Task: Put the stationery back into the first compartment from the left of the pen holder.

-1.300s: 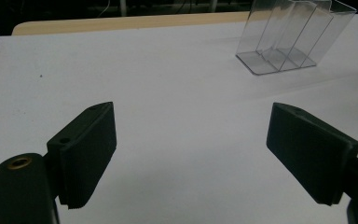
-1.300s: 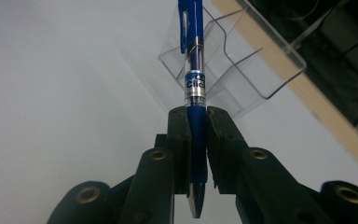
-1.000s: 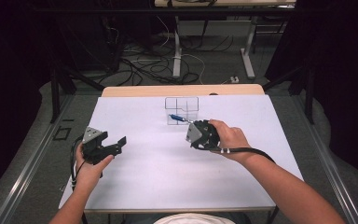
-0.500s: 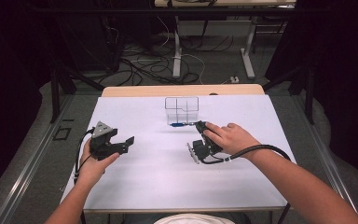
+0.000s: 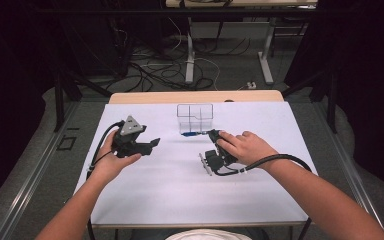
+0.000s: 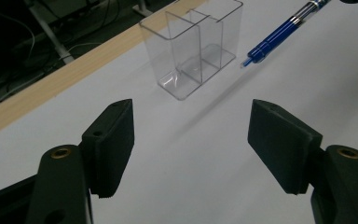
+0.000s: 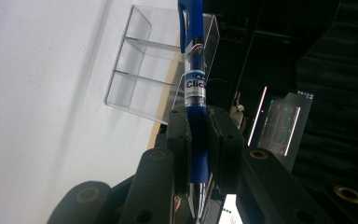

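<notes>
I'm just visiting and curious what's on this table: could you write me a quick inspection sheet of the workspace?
Surface: white table, wooden strip along the far edge.
Job's things: blue pen; clear divided holder, empty.
Clutter: nothing seen.
Grippers: right gripper shut on the pen; left gripper has just been closing, nothing between its jaws.
Cables: one trails from each gripper; more lie on the floor beyond.
Surroundings: dark room, desk legs behind.

Table (image 5: pixel 145 200) is carrying a white sheet (image 5: pixel 180 185) over its wooden top; a clear divided holder (image 5: pixel 195 117) is standing directly on it.
</notes>
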A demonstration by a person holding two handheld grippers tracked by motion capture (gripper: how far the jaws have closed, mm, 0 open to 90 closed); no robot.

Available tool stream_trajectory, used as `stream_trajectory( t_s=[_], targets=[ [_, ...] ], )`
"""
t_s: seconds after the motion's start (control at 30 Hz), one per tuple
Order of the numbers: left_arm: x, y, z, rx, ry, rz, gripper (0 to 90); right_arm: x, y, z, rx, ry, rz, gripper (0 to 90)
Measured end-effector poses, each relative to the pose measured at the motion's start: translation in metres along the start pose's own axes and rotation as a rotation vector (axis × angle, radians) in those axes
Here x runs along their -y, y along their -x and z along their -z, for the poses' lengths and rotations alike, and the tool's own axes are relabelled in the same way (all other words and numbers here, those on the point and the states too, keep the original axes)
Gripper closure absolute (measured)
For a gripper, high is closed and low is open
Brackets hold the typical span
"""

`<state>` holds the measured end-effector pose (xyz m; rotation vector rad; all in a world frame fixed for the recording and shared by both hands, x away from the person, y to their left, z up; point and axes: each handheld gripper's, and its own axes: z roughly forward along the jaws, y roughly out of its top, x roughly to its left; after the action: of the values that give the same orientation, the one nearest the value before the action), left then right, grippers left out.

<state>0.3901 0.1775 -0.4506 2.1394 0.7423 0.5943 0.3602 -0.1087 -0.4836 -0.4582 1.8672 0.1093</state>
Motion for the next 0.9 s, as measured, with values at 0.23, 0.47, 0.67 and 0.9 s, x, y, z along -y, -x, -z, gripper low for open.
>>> stream_trajectory(
  t_s=[0.23,0.47,0.67,0.9],
  targets=[
    [-0.026,0.011,-0.013,0.016,-0.029,-0.112,33.3,-0.001,0.002,-0.001,0.016,0.021,0.001,80.2],
    [-0.041,0.016,-0.025,0.044,-0.043,-0.163,39.1,-0.004,0.005,0.001,-0.014,-0.003,-0.001,80.2],
    [-0.053,0.027,-0.036,0.075,-0.058,-0.225,44.2,-0.007,0.008,0.002,-0.006,0.006,0.003,80.1],
    [-0.064,0.036,-0.046,0.092,-0.108,-0.326,47.1,-0.008,0.011,0.002,0.004,0.023,0.028,80.2]
  ],
)
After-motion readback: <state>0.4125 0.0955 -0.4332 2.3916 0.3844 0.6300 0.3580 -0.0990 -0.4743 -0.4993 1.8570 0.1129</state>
